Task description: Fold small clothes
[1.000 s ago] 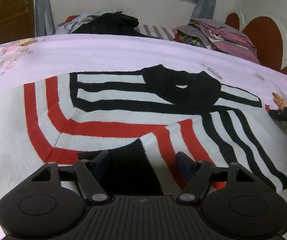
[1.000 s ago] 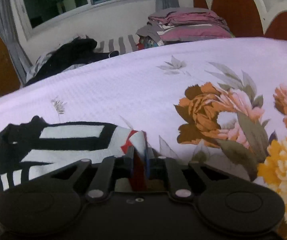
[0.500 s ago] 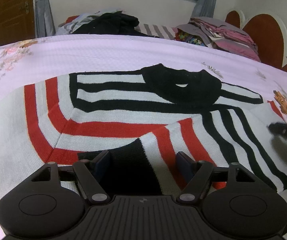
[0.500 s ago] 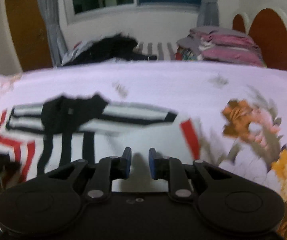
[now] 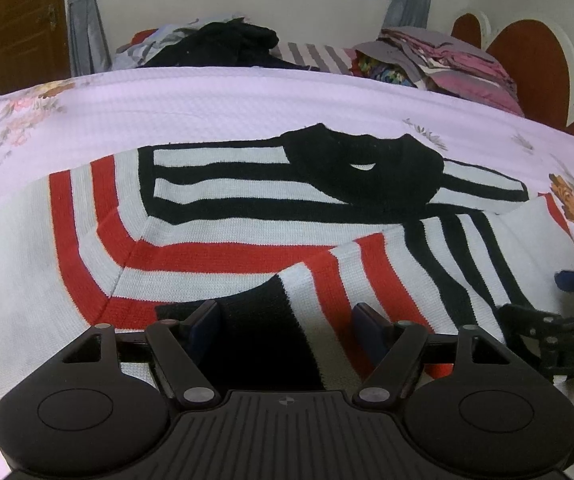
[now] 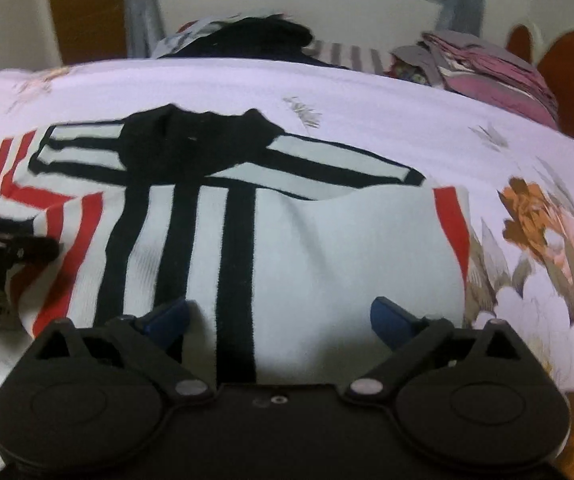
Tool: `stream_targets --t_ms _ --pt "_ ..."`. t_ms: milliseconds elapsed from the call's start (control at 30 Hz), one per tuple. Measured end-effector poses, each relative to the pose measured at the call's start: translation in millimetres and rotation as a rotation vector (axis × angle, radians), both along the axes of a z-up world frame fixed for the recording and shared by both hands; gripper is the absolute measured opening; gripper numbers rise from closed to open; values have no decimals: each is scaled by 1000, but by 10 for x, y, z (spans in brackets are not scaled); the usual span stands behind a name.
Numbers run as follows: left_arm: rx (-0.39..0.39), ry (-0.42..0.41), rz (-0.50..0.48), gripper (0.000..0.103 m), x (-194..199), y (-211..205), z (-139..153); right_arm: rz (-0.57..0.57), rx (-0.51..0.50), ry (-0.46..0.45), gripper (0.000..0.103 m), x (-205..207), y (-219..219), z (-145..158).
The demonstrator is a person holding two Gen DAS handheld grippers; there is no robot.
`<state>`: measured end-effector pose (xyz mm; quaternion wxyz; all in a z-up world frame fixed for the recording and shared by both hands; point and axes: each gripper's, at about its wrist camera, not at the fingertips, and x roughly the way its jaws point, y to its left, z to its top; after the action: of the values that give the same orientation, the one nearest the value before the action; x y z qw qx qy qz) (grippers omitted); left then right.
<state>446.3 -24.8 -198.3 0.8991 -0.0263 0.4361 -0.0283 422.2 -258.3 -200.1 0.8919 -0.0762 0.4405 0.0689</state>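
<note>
A white sweater [image 5: 247, 216] with red and black stripes and a black collar [image 5: 367, 168] lies spread on the lilac floral bedspread [image 5: 207, 108]. One sleeve is folded across its front, ending in a black cuff [image 5: 255, 344]. My left gripper [image 5: 287, 316] hovers low over that cuff with its jaws apart, and the pads flank the cuff without pressing it. My right gripper [image 6: 279, 312] is above the sweater's [image 6: 327, 248] white right part. Its jaws are opening wide and only flat fabric lies between them. Each gripper shows at the edge of the other's view.
A heap of dark clothes [image 5: 223, 44] and a stack of folded pink and grey garments [image 5: 447, 60] sit along the bed's far side. A brown scalloped headboard [image 5: 527, 64] stands at the right. Bare bedspread with printed flowers [image 6: 547, 220] stretches right of the sweater.
The right gripper let go of the sleeve end it pinched, swung left over the sweater and opened wide. That side now lies folded over the body. The left gripper stayed put.
</note>
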Motion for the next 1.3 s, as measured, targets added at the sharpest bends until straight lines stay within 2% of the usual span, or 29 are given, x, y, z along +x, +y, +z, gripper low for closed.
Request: stream_targets --t_ms 100,167,267,300,333,400,433,567,667,900,1000,1167,1300 --pt "-3 7 0 73 -22 9 22 26 -28 11 102 -19 19 8" --pt "-3 12 -1 73 -57 13 38 -9 -24 19 102 -55 16 59" --pt "3 11 2 73 -116 23 38 -65 55 -44 102 -231 -2 143" --pt "7 13 3 73 -129 24 33 -59 60 -25 102 -260 19 94" --pt "12 14 4 74 -146 26 40 -40 21 15 102 -259 69 17" --pt "12 20 20 74 -195 52 99 -19 -37 -16 102 -335 132 14" --pt "10 19 27 74 -233 79 142 -27 -30 -15 102 -359 138 54" --pt "-7 18 79 74 -402 287 279 -44 101 -56 102 -468 179 254" --pt "-11 10 123 74 -566 535 363 -40 164 -72 102 -556 282 328" --pt "-2 -12 195 74 -883 1186 460 -30 168 -82 102 -714 649 388" --pt "-42 -10 241 74 -990 1540 450 -30 168 -81 102 -757 804 399" --pt "-112 -7 374 74 -1227 2253 350 -26 169 -76 101 -771 1086 389" --pt "-156 -7 518 74 -1446 2856 221 -31 167 -78 101 -784 1275 376"
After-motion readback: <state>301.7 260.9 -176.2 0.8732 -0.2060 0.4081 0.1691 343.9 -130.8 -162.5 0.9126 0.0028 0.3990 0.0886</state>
